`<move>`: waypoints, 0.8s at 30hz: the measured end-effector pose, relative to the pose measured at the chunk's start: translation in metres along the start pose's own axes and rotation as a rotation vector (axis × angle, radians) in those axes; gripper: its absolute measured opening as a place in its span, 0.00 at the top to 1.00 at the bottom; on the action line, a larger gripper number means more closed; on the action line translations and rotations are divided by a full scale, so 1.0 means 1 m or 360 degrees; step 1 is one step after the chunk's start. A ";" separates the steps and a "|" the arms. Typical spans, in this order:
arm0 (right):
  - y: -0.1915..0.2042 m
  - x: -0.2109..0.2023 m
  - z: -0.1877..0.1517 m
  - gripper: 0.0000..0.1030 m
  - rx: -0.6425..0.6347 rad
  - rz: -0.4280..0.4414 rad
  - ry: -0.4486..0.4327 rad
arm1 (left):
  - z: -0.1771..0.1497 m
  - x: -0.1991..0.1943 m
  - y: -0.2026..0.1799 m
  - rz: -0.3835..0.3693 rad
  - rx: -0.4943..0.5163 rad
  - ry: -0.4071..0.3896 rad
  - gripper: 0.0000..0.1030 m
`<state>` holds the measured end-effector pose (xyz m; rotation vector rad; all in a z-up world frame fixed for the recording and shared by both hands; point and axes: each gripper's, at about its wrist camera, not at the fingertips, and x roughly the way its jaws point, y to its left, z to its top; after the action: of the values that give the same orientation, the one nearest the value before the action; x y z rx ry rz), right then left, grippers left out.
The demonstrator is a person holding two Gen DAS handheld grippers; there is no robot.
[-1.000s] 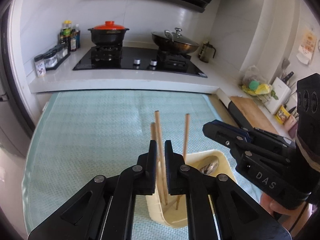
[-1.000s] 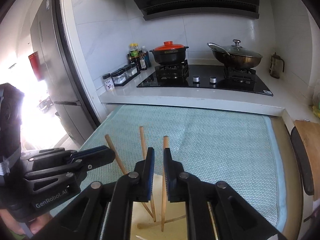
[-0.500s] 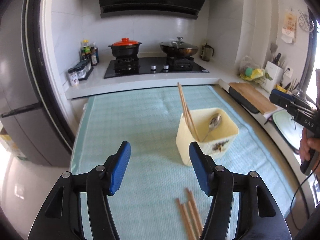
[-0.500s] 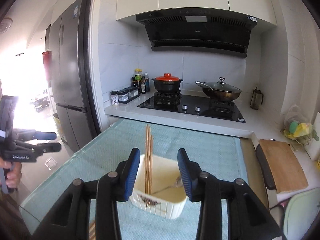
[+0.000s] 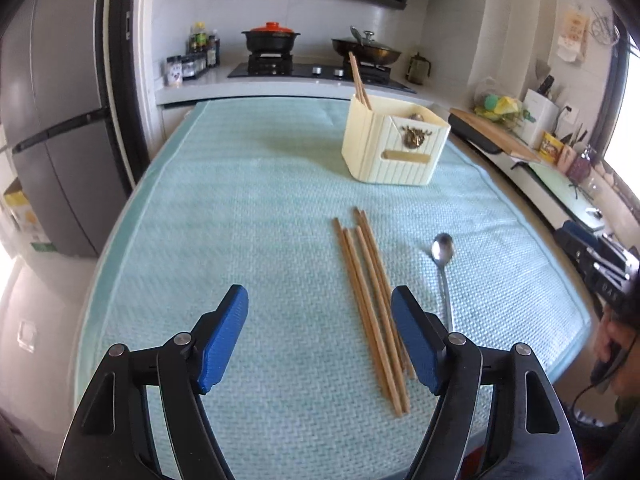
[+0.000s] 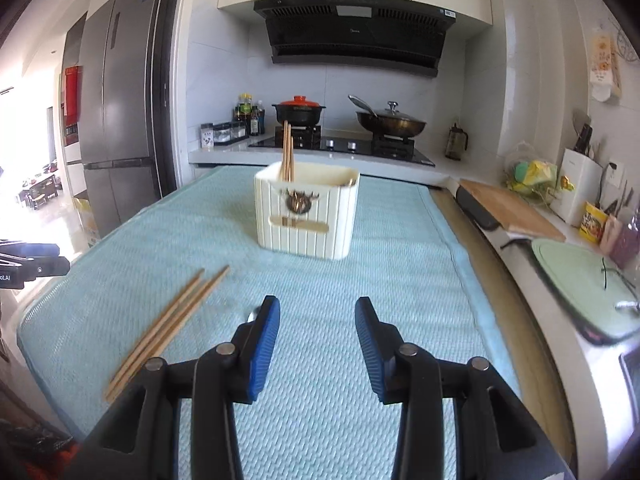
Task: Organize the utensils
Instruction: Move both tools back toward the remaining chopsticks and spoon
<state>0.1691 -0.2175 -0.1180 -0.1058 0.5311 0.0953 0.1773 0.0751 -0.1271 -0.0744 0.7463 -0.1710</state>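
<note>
spoon (image 6: 253, 315): almost wholly hidden behind the right gripper's left finger; only the bowl's edge is seen
chopsticks (image 5: 370, 300): near ends partly covered by the left gripper's right finger
holder (image 5: 394, 148): contents mostly concealed by its walls
left gripper in right view (image 6: 28, 266): cut off by the edge

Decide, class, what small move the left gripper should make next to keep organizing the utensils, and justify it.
Probably shift the open left gripper slightly toward the loose chopsticks on the mat and lower it over them. Its jaws have just been opening and hold nothing; the chopsticks lie nearest, beside its right finger, while the utensil holder already has some.
</note>
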 end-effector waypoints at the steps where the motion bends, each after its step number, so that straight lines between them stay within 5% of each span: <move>1: 0.005 0.001 -0.010 0.61 -0.0009 -0.0006 0.0024 | -0.005 0.004 -0.003 0.0029 -0.0002 0.0001 0.26; 12: 0.036 0.024 -0.045 0.61 0.0038 0.0191 0.0214 | -0.033 0.030 -0.005 0.0060 -0.0064 0.0096 0.26; 24: 0.037 0.048 -0.053 0.61 0.0108 0.0211 0.0354 | -0.034 0.052 0.003 0.0030 -0.0097 0.0160 0.25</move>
<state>0.1793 -0.1847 -0.1904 -0.0145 0.7630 0.1964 0.1922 0.0681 -0.1873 -0.1172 0.8522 -0.1348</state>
